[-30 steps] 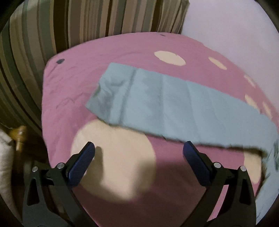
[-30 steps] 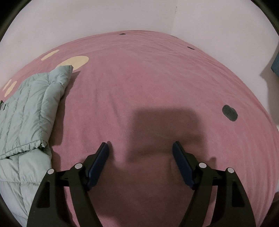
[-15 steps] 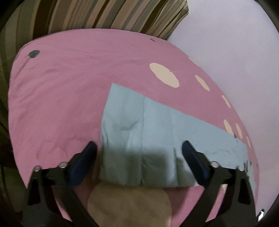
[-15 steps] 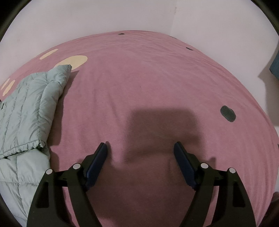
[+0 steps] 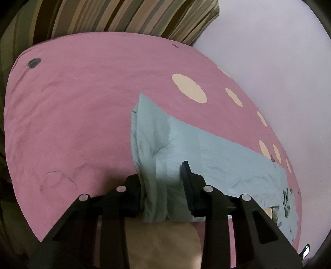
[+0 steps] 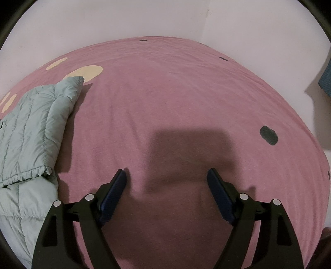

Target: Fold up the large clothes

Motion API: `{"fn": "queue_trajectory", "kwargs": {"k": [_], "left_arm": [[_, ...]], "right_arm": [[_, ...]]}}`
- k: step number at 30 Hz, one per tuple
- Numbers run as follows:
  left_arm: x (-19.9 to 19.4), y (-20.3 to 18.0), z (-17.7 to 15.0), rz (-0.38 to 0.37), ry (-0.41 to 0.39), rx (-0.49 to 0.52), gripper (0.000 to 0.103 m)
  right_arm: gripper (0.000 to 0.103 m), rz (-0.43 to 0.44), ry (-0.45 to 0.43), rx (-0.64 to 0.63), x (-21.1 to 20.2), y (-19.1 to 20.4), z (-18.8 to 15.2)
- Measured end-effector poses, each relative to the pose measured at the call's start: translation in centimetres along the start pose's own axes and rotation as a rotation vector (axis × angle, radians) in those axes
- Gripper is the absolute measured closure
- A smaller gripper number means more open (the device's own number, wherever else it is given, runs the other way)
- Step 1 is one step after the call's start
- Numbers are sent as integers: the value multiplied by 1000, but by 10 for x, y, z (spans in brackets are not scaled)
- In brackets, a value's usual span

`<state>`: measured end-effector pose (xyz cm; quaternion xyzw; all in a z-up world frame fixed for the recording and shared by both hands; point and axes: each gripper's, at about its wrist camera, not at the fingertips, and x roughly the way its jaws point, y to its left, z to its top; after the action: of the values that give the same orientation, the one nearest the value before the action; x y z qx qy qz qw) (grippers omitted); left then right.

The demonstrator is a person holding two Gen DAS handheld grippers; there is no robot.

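Observation:
A pale green quilted jacket [image 5: 217,157] lies folded into a long strip on the pink bed cover [image 5: 72,115]. My left gripper [image 5: 163,182] is shut on the strip's near end, and the fabric bunches up between its fingers. In the right wrist view the jacket's other end [image 6: 31,132] lies at the far left, with a ruffled hem. My right gripper [image 6: 166,186] is open and empty. It hovers over bare pink cover [image 6: 175,93], well to the right of the jacket.
The cover carries cream dots [image 5: 189,88] and dark dots [image 6: 268,135]. A striped pillow or headboard [image 5: 103,18] stands behind the bed in the left wrist view. White walls [image 6: 144,18] border the far edges.
My left gripper moved forward onto the jacket's end and closed on it, bunching the fabric. My right gripper stayed open and almost still.

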<state>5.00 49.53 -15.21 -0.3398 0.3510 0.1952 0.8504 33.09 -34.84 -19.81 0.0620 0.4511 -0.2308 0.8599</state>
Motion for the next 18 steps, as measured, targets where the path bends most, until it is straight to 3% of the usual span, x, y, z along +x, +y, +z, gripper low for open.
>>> {"fn": "queue_trajectory", "kwargs": {"k": [3, 7, 14, 18], "left_arm": [[-3, -8, 2, -2, -8, -3, 86], [-17, -42, 3, -58, -40, 47, 94], [-24, -134, -12, -150, -27, 187, 97], [-23, -208, -32, -226, 1, 276, 97]], "right_arm": [[23, 1, -1, 1, 0, 0, 0], [23, 1, -1, 2, 0, 0, 0], [23, 13, -1, 12, 1, -2, 0], [23, 19, -1, 18, 1, -2, 0]]}}
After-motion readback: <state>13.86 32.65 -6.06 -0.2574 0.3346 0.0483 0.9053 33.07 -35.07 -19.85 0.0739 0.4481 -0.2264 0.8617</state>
